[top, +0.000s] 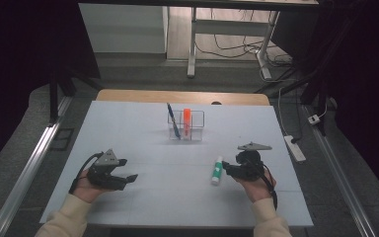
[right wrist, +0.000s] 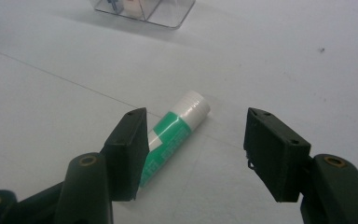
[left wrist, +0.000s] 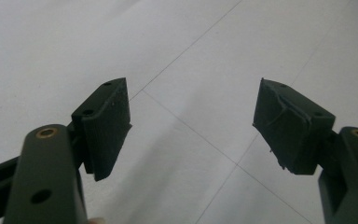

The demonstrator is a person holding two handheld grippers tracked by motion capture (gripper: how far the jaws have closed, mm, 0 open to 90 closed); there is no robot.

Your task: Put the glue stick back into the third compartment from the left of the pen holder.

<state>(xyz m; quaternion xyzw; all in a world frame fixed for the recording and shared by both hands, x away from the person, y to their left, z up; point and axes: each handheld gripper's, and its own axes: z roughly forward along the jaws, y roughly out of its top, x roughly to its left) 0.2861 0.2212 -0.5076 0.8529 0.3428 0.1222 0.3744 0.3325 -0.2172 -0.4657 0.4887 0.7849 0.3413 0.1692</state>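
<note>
a white table (top: 128,128) with thin seam lines carries a clear plastic organizer (top: 186,126) near its far middle. a green-and-white glue stick (top: 217,170) lies flat on the near right part, well apart from the organizer.

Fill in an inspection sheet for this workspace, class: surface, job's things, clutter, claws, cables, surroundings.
Surface: white table, thin seam lines, bare in front of the left claw.
Job's things: green-and-white tube lying flat beside the right claw; clear organiser at the far middle, with a blue pen and an orange marker standing in it.
Clutter: nothing seen.
Claws: left claw open, nothing between its jaws; right claw open, tube just ahead, not gripped.
Cables: one trails from each claw; power strip and loose leads on the floor.
Surroundings: dark curtains, desk legs beyond.
</note>
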